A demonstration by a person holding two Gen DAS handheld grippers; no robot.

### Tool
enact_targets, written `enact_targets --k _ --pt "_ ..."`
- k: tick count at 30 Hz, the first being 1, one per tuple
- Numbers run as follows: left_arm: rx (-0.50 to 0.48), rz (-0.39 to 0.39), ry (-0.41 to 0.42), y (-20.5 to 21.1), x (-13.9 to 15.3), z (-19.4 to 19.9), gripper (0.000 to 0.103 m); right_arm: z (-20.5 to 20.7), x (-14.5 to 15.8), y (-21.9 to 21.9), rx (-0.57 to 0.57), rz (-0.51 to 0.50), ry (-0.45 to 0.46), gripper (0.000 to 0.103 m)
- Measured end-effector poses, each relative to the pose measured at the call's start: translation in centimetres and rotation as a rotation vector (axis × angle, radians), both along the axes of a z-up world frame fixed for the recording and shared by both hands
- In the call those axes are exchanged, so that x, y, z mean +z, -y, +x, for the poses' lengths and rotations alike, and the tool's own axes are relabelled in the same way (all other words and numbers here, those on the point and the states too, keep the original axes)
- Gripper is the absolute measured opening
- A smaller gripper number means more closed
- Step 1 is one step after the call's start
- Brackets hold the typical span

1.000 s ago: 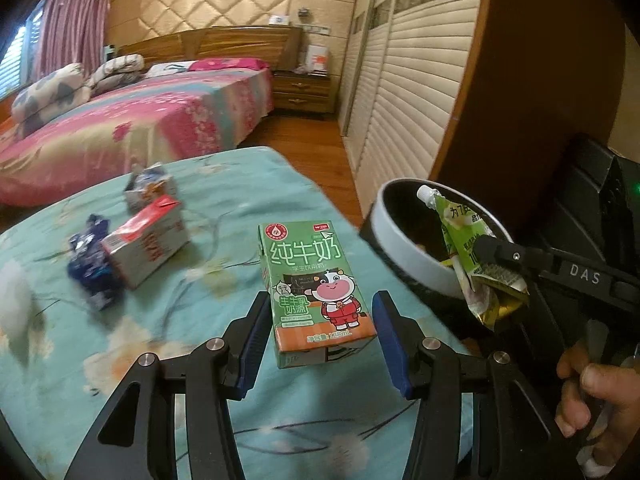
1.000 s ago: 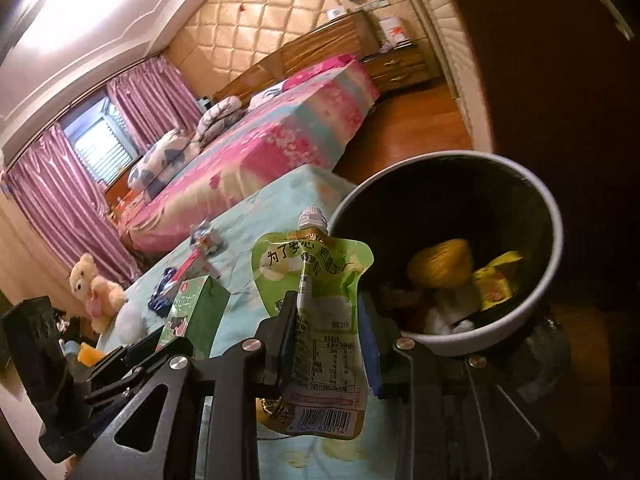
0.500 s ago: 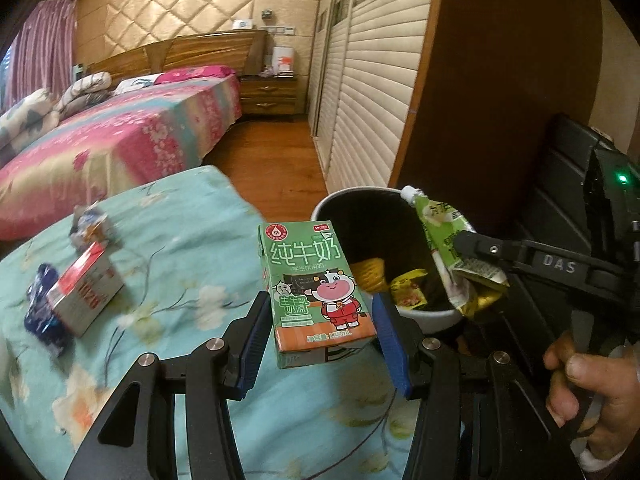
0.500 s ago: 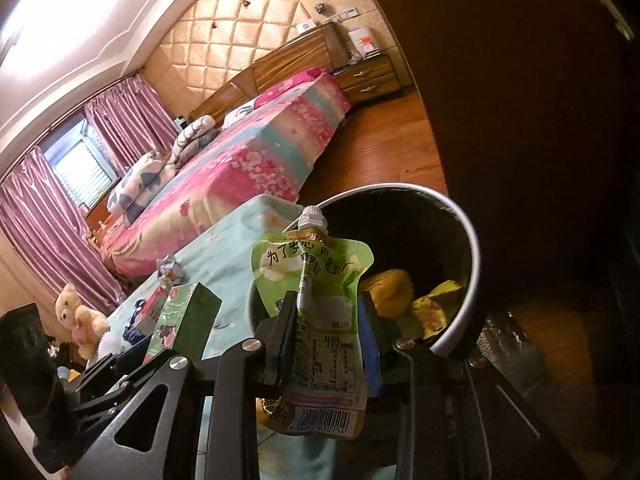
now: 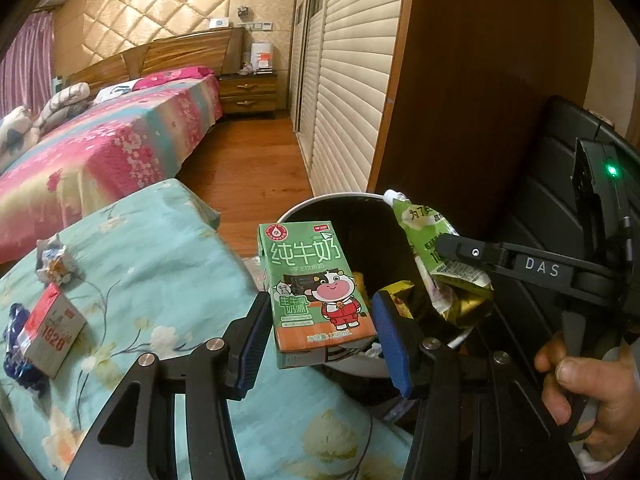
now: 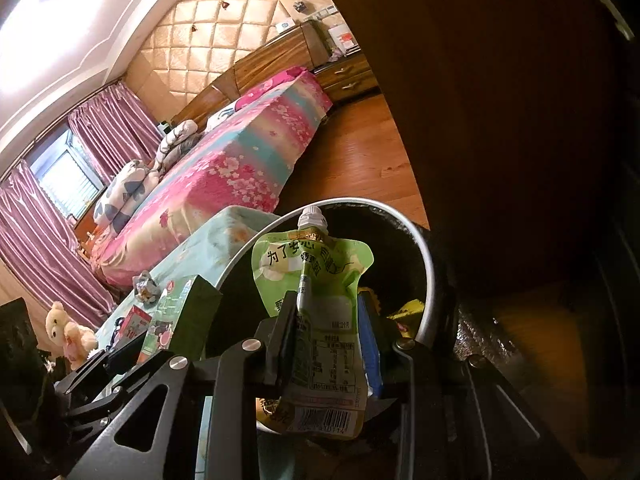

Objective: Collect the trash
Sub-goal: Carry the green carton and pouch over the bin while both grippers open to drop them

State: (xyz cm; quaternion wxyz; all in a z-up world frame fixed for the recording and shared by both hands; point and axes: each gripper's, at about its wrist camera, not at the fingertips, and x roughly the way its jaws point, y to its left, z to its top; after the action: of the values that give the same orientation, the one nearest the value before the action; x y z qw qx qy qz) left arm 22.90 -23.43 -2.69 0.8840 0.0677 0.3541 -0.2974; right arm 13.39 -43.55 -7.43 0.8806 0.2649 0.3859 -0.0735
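Observation:
My left gripper [image 5: 320, 332] is shut on a green milk carton [image 5: 312, 292] and holds it upright over the near rim of the white-rimmed trash bin [image 5: 320, 202]. My right gripper [image 6: 328, 328] is shut on a green spout pouch [image 6: 316, 300] and holds it above the bin [image 6: 428, 264]; the pouch also shows in the left wrist view [image 5: 432, 256]. The bin holds yellow wrappers [image 5: 394, 294]. The green carton shows at the left of the right wrist view [image 6: 168, 316].
On the teal floral cloth [image 5: 160, 248] lie a red-and-white carton [image 5: 50, 334], a blue wrapper [image 5: 14, 354] and a crumpled wrapper [image 5: 54, 262]. A brown wardrobe [image 5: 460, 100] stands behind the bin. A pink bed [image 5: 100, 148] is farther back.
Both grippers have moved right toward the bin with their items. The carton now hangs over the bin's near rim and the pouch over its opening.

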Motion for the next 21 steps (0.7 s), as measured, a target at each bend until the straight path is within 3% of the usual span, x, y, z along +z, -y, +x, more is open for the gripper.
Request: enact_targets --k 15,21 --pt "-0.031 0.014 -0.018 2.3 -0.7 1.8 0.051 0.8 -0.8 1.1 0.0 0.015 -0.034 0.03" --pt "-0.028 0.002 -0.022 2.3 -0.4 1.8 0.051 0.9 -0.8 1.4 -0.006 0.031 -0.032 0.039"
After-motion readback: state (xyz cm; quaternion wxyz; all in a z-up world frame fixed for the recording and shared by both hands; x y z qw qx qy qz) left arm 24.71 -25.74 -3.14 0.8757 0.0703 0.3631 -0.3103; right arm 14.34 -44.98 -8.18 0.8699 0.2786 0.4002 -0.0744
